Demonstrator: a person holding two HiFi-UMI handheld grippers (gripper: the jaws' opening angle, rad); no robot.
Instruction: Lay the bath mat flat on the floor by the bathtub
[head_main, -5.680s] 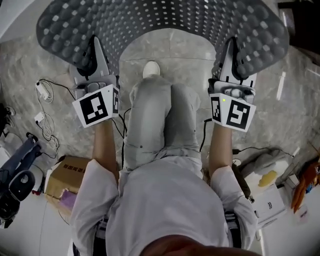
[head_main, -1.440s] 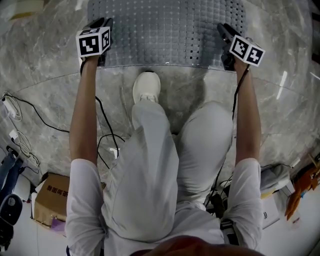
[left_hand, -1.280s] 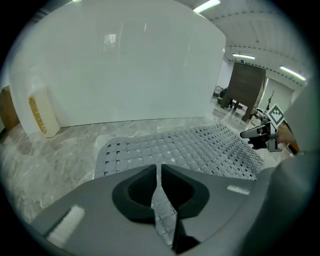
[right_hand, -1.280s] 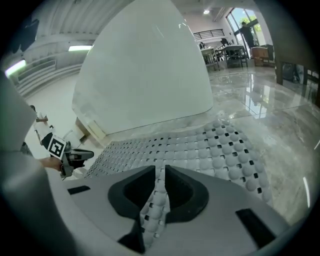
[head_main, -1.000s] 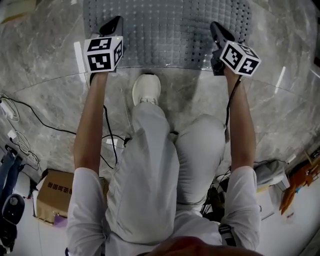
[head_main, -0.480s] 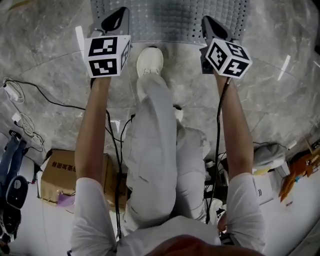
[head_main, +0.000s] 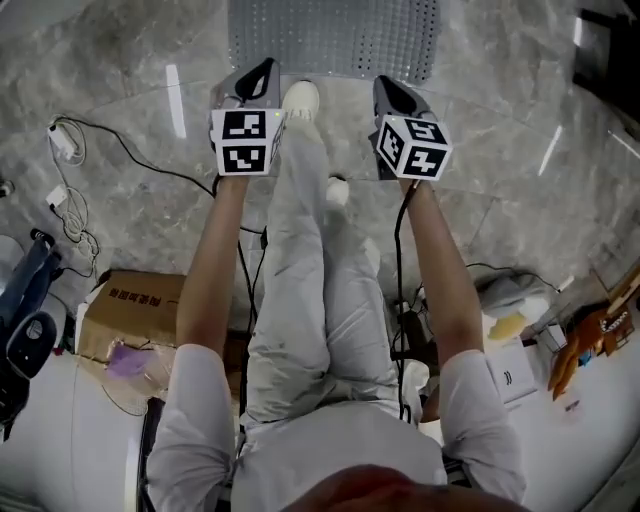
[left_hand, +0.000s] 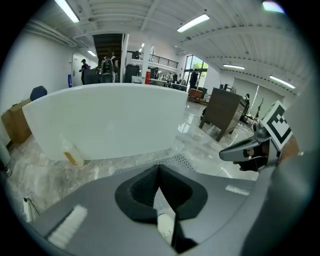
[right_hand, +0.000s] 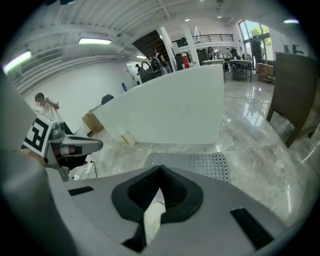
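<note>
The grey perforated bath mat (head_main: 335, 35) lies flat on the marble floor, its holed surface also showing in the left gripper view (left_hand: 177, 161) and the right gripper view (right_hand: 187, 164). Behind it stands the white bathtub (left_hand: 110, 120) (right_hand: 170, 107). My left gripper (head_main: 262, 72) (left_hand: 159, 167) hangs above the floor short of the mat's near edge, shut and empty. Level with it, my right gripper (head_main: 385, 88) (right_hand: 160, 170) is also shut with nothing held. Neither touches the mat.
A white shoe (head_main: 300, 98) stands between the grippers, just short of the mat. Cables (head_main: 70, 190) and a cardboard box (head_main: 125, 315) lie at the left, bags and clutter (head_main: 520, 340) at the right. A bottle (left_hand: 70, 152) leans by the tub; a dark cabinet (left_hand: 225, 112) stands beyond.
Both grippers have drawn back from the mat's near edge and closer together. The mat stays flat on the floor and looks smaller and farther off as the view has risen.
</note>
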